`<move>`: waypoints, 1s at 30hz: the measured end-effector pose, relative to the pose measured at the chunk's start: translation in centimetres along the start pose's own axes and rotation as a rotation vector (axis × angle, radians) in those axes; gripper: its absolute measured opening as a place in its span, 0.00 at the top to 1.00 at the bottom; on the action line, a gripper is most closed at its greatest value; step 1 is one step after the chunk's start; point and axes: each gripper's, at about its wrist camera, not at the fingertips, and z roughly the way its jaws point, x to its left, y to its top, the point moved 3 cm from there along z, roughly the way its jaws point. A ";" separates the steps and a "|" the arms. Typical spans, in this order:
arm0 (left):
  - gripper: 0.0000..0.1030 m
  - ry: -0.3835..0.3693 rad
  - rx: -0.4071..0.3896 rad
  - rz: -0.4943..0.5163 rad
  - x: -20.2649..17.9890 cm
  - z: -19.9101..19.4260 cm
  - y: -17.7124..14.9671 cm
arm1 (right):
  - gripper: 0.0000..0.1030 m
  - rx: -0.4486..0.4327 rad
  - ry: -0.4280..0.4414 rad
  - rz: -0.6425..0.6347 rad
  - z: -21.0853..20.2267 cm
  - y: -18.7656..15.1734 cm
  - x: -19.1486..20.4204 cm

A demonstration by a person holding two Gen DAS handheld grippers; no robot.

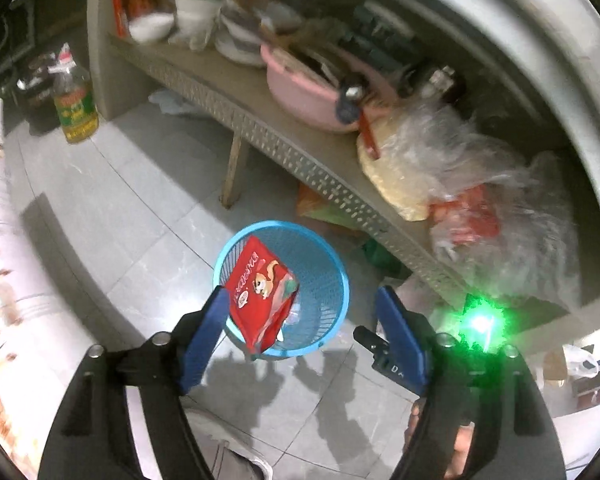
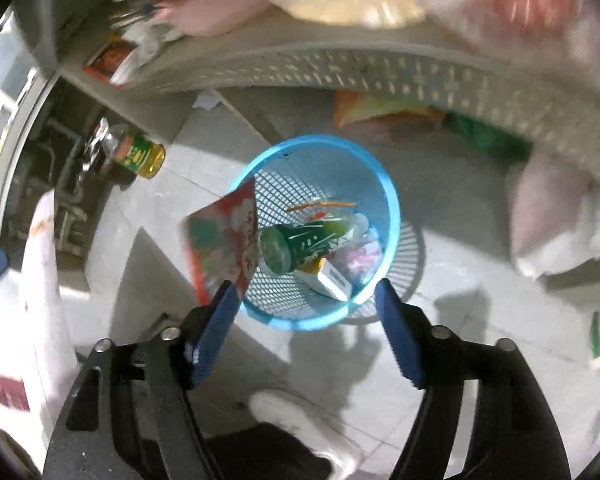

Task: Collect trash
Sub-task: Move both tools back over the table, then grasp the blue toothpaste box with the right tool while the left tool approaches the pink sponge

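Two grippers hang over a blue mesh wastebasket [image 1: 281, 289] on a pale tiled floor [image 1: 112, 216], both w/ jaws spread wide and nothing pinched. Left gripper [image 1: 300, 316]: a red snack packet [image 1: 261, 289] w/ a cartoon squirrel print sits just beside its left-hand blue pad [image 1: 204, 340], tilted, lower end over the basket's near rim; can't tell if it touches the pad, but the other pad is well apart from it, so no grip. A green light [image 1: 481, 322] glows by that gripper's right-hand side. Right gripper [image 2: 304, 300]: jaws likewise apart, pointing down at the same basket [image 2: 392, 216]; from this view the packet [image 2: 224, 240] shows blurred at the basket's left rim, partly outside it. Inside the basket: a green bottle [image 2: 296, 246] lying on its side, a small white-and-yellow box [image 2: 330, 280], some clear and pinkish wrappers [image 2: 364, 252]. Behind the basket a perforated beige shelf [image 1: 284, 148] carries a pink basin [image 1: 300, 92], stacked white bowls [image 1: 236, 36] and crumpled plastic bags [image 1: 460, 160]. An oil bottle [image 1: 74, 104] w/ a green label stands on the floor at left, well apart from the basket. A white shoe [image 2: 292, 412] shows at the bottom of the right wrist view, near the basket.
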 end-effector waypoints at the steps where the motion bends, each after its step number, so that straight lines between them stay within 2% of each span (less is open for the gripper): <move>1: 0.23 -0.007 -0.018 -0.001 0.0 -1.2 -0.4 | 0.22 -0.013 -0.009 -0.021 -0.8 -0.3 0.4; 5: 0.16 -0.036 -0.101 -0.029 0.8 -8.3 -4.1 | 0.07 -0.123 -0.059 -0.178 -6.1 -1.5 3.8; 7: 0.10 -0.033 -0.129 -0.051 1.8 -11.6 -6.4 | 0.08 -0.189 -0.085 -0.261 -8.4 -2.1 5.8; 9: 0.07 -0.006 -0.159 -0.071 3.4 -14.9 -8.7 | 0.08 -0.234 -0.070 -0.342 -10.4 -3.1 8.0; 12: 0.06 0.074 -0.210 -0.117 6.4 -19.7 -12.5 | 0.08 -0.266 -0.055 -0.446 -12.3 -4.4 11.2; 15: 0.06 0.186 -0.272 -0.211 10.3 -24.7 -16.9 | 0.08 -0.297 -0.020 -0.566 -13.4 -6.2 15.1; 18: 0.06 0.289 -0.324 -0.360 14.3 -28.7 -21.8 | 0.08 -0.304 0.086 -0.714 -14.9 -9.3 20.0; 21: 0.06 0.385 -0.380 -0.521 18.2 -32.2 -27.0 | 0.07 -0.240 0.259 -0.825 -15.2 -13.0 24.6; 23: 0.06 0.439 -0.396 -0.598 20.4 -33.8 -29.9 | 0.08 -0.132 0.407 -0.936 -14.8 -16.6 28.8; 27: 0.06 0.557 -0.408 -0.707 23.8 -36.1 -33.9 | 0.08 0.079 0.558 -1.118 -13.7 -23.6 35.3; 30: 0.06 0.658 -0.400 -0.754 25.7 -37.7 -36.0 | 0.11 0.181 0.599 -1.297 -13.0 -29.6 39.2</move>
